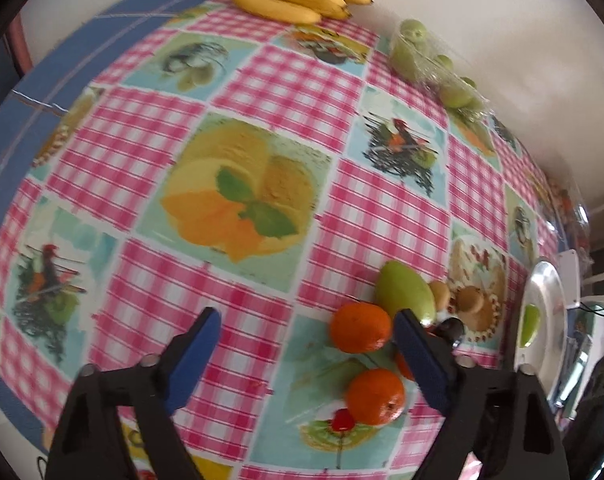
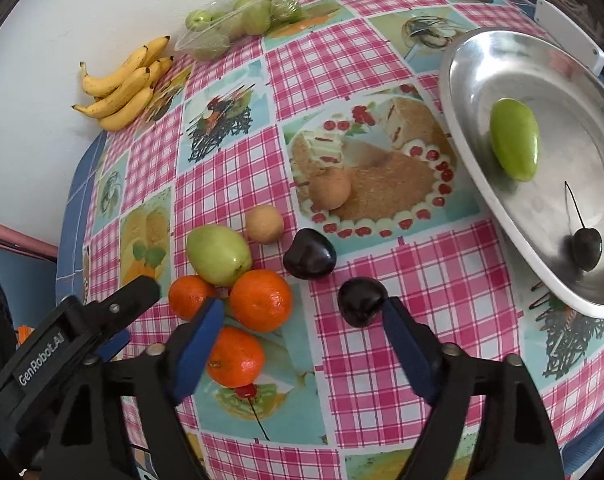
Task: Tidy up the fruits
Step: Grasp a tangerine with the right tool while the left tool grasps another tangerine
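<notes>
Three oranges (image 2: 260, 300) lie bunched on the checked tablecloth beside a green pear-shaped fruit (image 2: 218, 254), two brown round fruits (image 2: 264, 224) and two dark plums (image 2: 309, 254). My right gripper (image 2: 302, 306) hangs open above them, one orange by its left fingertip and a plum (image 2: 359, 306) at its right one. A metal tray (image 2: 461, 80) at right holds a green fruit (image 2: 515, 144) and a dark stemmed cherry (image 2: 587, 248). My left gripper (image 1: 307, 314) is open, with an orange (image 1: 359, 326) just inside its right finger. It also shows at the lower left of the right wrist view, left gripper (image 2: 126, 320).
A bunch of bananas (image 2: 122, 88) and a clear bag of green fruits (image 2: 238, 20) lie along the white wall at the table's far side. A white flat object (image 2: 569, 30) sits behind the tray. The table's blue edge (image 1: 6, 128) runs along the left.
</notes>
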The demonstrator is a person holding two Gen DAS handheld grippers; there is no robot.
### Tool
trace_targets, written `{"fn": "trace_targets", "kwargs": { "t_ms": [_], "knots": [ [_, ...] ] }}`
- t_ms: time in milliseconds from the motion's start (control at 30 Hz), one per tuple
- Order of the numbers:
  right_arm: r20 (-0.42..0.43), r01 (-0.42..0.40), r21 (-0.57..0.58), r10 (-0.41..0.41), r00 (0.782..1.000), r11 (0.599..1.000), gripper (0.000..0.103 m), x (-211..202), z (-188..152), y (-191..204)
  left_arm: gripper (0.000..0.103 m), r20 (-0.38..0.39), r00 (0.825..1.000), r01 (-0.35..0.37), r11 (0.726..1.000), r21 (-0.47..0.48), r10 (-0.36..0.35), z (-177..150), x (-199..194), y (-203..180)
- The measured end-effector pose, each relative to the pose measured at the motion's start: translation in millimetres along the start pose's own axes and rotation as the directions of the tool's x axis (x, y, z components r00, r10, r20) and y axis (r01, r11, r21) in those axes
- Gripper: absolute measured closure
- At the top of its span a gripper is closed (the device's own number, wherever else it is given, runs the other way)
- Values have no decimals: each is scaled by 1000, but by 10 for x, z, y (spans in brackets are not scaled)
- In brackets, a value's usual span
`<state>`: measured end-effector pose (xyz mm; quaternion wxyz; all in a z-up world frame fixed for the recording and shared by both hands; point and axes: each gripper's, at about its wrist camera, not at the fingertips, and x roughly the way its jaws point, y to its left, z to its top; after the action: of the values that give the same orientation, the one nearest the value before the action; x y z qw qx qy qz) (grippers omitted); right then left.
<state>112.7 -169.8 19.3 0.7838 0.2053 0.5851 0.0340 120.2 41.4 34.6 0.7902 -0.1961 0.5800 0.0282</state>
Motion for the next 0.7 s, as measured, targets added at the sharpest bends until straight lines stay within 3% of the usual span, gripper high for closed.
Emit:
{"fn": "trace_targets", "kwargs": {
  "t_ms": [300,533,700],
  "knots": [
    [16,27,-27,-27,1000,999,29,-71,-4,66,40,-7,998,57,998,-7,-57,44,59,-78],
    [45,14,-80,-10,999,997,36,-188,-25,179,40,-12,997,79,996,-39,-79,68,63,-66],
    [4,-3,-100,3,1000,995,46,-62,-52,229,40,-16,996,86,995,-41,-86,52,48,-72]
  ]
}}
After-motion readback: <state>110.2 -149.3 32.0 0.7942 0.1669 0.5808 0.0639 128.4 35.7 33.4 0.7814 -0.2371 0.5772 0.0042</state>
